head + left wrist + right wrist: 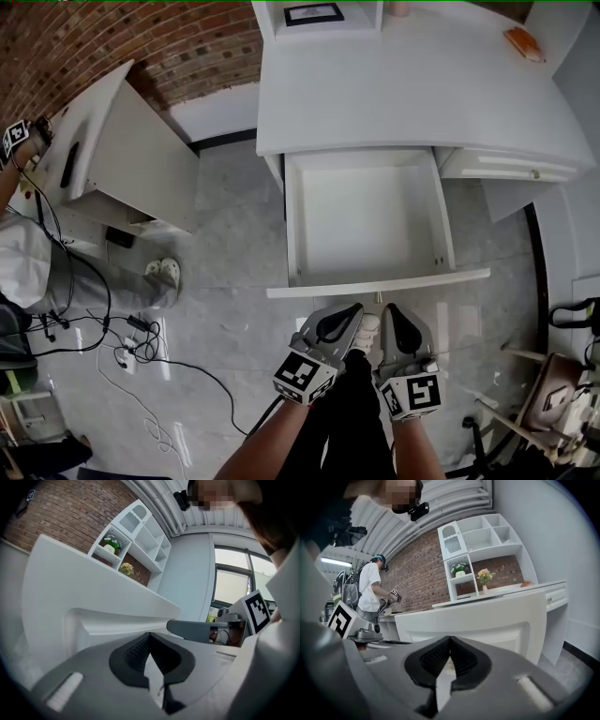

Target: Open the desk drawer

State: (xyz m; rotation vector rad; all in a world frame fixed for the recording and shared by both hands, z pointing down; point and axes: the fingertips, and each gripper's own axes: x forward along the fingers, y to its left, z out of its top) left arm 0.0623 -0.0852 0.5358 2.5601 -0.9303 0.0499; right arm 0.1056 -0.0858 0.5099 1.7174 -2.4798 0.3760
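White desk (403,94), white drawer (366,225), grey marbled floor (225,309), red-brown brick wall (141,37), grey left gripper (352,311) and right gripper (390,314), black pads (335,324), black-and-white marker cubes (302,373).

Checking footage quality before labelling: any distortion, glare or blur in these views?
Head view: lens bends the desk edges into curves, and the glossy floor carries bright reflections. Left gripper view: dark rounded corners, washed-out window, close fingers soft. Right gripper view: same dark corners, shelf unit leans.

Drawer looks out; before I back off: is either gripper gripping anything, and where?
Nothing is held. Left gripper and right gripper both have jaws together and empty, just short of the drawer front.
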